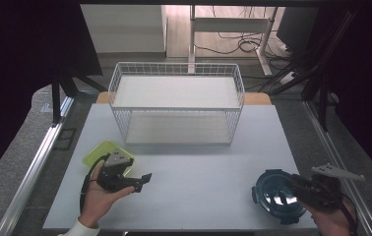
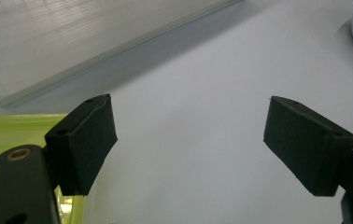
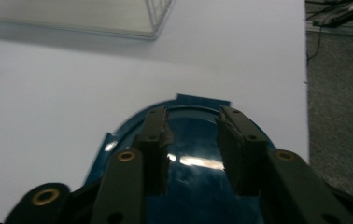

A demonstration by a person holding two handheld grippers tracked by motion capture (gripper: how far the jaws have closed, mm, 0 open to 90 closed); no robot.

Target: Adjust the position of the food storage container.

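The right claw, half-closed over the blue lid at five o'clock on the tabletop, grips nothing yet and seems set to pinch its rim next, while the left claw waits open at seven o'clock

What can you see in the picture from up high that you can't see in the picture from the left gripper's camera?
The high view takes in the whole white wire rack with its two shelves, the round dark blue lid with the right gripper over it, and the person's hand holding the left gripper. The left gripper view gives a close look at that gripper's two black pads, standing wide apart with bare table between them. Both take in the white table and the yellow-green container beside the left gripper.
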